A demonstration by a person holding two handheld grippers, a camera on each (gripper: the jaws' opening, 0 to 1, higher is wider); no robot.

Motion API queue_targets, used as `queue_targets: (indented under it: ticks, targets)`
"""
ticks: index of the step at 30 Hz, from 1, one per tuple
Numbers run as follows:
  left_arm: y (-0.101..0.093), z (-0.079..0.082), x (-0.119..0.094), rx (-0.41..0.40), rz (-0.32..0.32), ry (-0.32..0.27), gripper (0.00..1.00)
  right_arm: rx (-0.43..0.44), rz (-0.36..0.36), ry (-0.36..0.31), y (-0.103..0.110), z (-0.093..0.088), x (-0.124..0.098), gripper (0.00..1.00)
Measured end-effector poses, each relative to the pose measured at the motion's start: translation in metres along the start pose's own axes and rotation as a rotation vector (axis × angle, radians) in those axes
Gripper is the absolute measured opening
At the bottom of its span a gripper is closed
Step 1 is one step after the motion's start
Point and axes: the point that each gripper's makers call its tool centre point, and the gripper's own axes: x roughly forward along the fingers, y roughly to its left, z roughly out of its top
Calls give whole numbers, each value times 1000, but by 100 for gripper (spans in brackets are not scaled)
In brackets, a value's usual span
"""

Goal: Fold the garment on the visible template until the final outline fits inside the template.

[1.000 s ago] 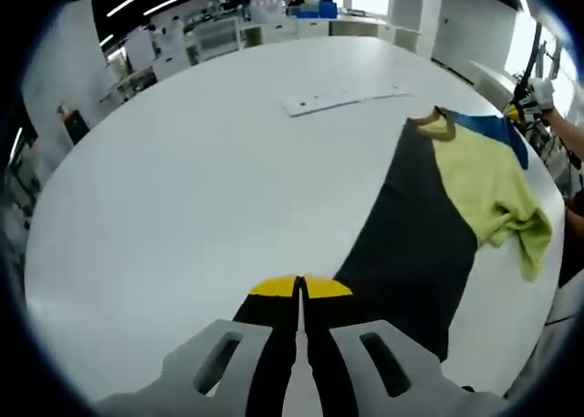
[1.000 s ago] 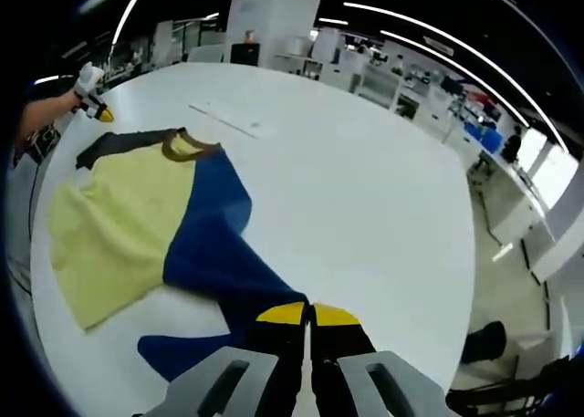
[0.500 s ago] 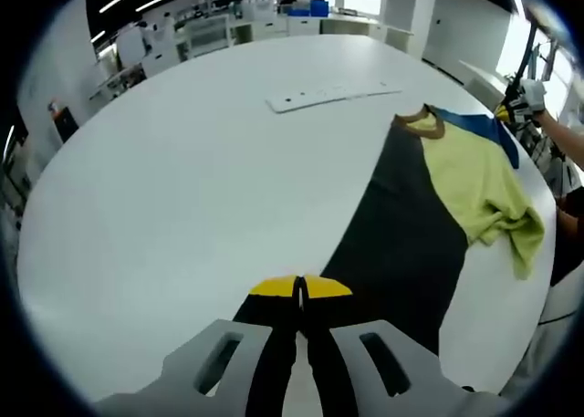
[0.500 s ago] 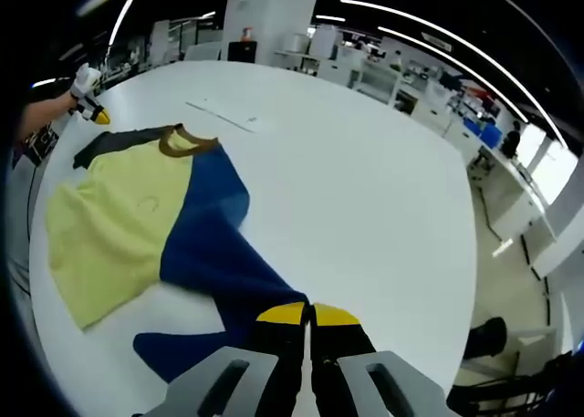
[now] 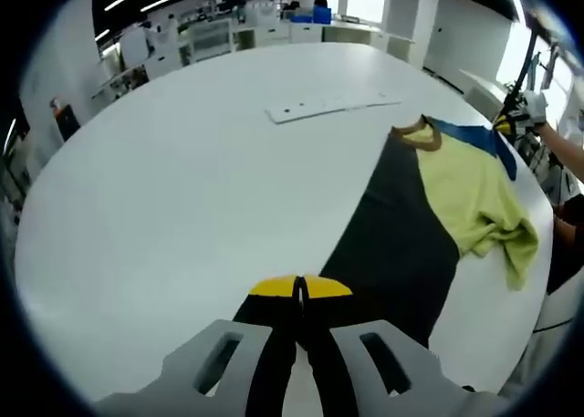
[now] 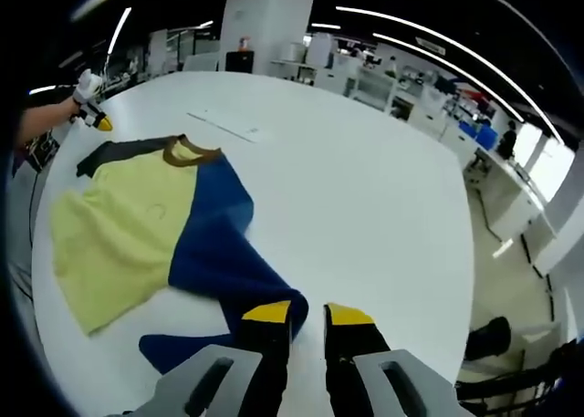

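Left gripper (image 5: 300,287) clamped shut on black sleeve (image 5: 401,244) of garment (image 5: 465,184), pulling it taut to spread flat. Right gripper (image 6: 307,314) jaws parted, holding nothing, blue sleeve (image 6: 214,244) lying just beneath and ahead. White template strip (image 5: 328,107) far ahead on table (image 5: 164,189).

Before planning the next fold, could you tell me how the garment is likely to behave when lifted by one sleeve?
The garment would probably hang limp: its yellow panel already lies bunched and wrinkled. It looks thin and flat on the table, so likely light. Lifted by one corner, the rest may drag and crease.
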Motion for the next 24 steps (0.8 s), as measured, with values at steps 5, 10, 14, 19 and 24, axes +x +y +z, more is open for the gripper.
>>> queue_targets:
  ticks: [5, 10, 14, 19, 24]
  targets:
    - [3, 5, -4, -15, 19, -32, 13, 54, 2, -56, 2, 6, -5, 28]
    - [-2, 6, -6, -41, 16, -63, 26, 103, 1, -93, 5, 8, -11, 42]
    - [-4, 7, -8, -25, 43, -77, 46, 126, 5, -113, 8, 10, -16, 48]
    - [-15, 11, -14, -6, 28, -98, 51, 156, 7, -143, 11, 14, -22, 54]
    - [-26, 11, -20, 3, 3, -115, 54, 171, 25, -174, 22, 19, -28, 58]
